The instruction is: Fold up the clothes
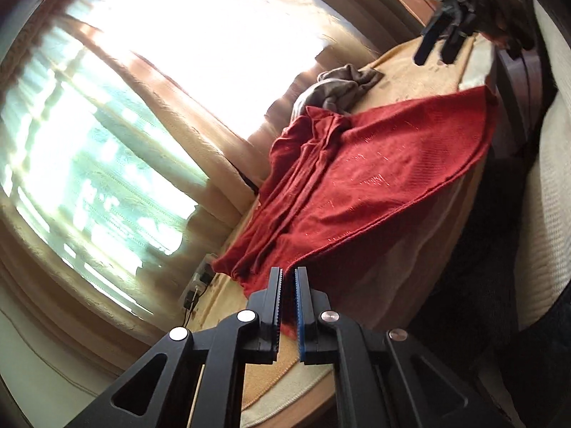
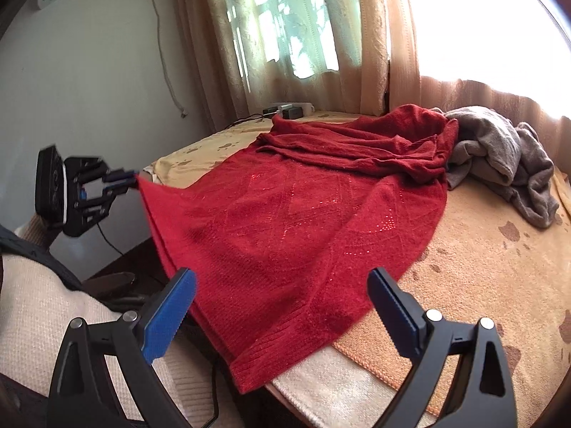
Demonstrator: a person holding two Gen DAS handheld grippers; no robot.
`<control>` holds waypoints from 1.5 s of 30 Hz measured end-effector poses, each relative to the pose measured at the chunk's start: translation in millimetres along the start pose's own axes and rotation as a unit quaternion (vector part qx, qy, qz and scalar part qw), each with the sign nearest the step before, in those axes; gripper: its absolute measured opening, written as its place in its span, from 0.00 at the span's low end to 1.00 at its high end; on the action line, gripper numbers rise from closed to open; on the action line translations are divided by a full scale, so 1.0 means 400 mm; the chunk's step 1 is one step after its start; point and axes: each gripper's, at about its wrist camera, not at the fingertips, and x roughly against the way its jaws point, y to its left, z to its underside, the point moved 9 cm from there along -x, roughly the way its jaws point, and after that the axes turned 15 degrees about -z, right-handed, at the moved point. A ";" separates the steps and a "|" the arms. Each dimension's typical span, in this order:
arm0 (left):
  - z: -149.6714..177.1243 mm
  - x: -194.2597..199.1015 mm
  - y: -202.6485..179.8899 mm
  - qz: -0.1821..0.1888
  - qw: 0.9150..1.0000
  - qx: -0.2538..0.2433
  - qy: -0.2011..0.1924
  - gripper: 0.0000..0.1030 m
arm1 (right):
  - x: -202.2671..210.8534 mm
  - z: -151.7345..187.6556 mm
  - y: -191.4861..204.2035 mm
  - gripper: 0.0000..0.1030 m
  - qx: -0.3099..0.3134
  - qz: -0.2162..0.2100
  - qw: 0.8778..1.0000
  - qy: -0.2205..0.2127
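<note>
Setting: a curtained window (image 2: 292, 25) behind a round desk (image 2: 481, 285) covered with a tan patterned cloth; glare washes out the upper right of both views.
Garment in hand: a red knitted sweater (image 2: 285, 221) lies spread over the desk, its hem hanging past the near edge and its upper part bunched in folds toward the window.
Second garment: a grey sweater (image 2: 506, 157) lies crumpled just beside the red one, touching its bunched end.
Left gripper (image 2: 134, 180): closed on one hem corner of the red sweater, holding it off the desk edge so the cloth is pulled into a taut point.
Right gripper (image 2: 282, 296): jaws wide apart, hovering above the hem on the near side, holding nothing.
Step, as judged: spreading and squaring the red sweater before the first fold.
Next move, as judged: the right gripper must close on the opposite hem corner, so that both can lift evenly.
Hidden or unclear: sleeves and neckline are lost in the bunched folds; small devices and cables (image 2: 289, 110) by the window cannot be identified; the left wrist view is motion-blurred.
</note>
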 end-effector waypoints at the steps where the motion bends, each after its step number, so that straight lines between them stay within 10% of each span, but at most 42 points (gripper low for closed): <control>1: -0.003 -0.009 0.006 -0.006 1.000 0.002 0.000 0.08 | -0.005 0.006 0.019 0.95 0.014 0.000 1.000 0.010; 17: -0.028 -0.129 0.149 -0.033 0.991 0.124 0.025 0.08 | -0.076 0.113 0.091 0.95 0.121 0.071 0.986 0.094; 26: 0.065 -0.068 0.023 0.039 0.998 0.026 0.034 0.08 | -0.043 0.133 0.007 0.93 0.054 0.119 0.986 0.107; 30: 0.080 -0.037 -0.032 0.062 0.998 -0.017 0.028 0.08 | -0.046 0.159 0.006 0.63 0.044 0.114 0.983 0.136; 36: 0.079 -0.032 -0.074 0.079 0.995 -0.063 0.019 0.08 | -0.093 0.191 0.037 0.55 0.081 0.119 0.973 0.179; 42: 0.092 -0.031 -0.099 0.090 0.992 -0.082 0.021 0.08 | -0.075 0.174 0.048 0.15 0.063 0.123 0.977 0.164; 45: 0.096 -0.026 -0.107 0.095 0.992 -0.086 0.020 0.08 | -0.040 0.151 0.038 0.13 0.010 0.103 0.986 0.132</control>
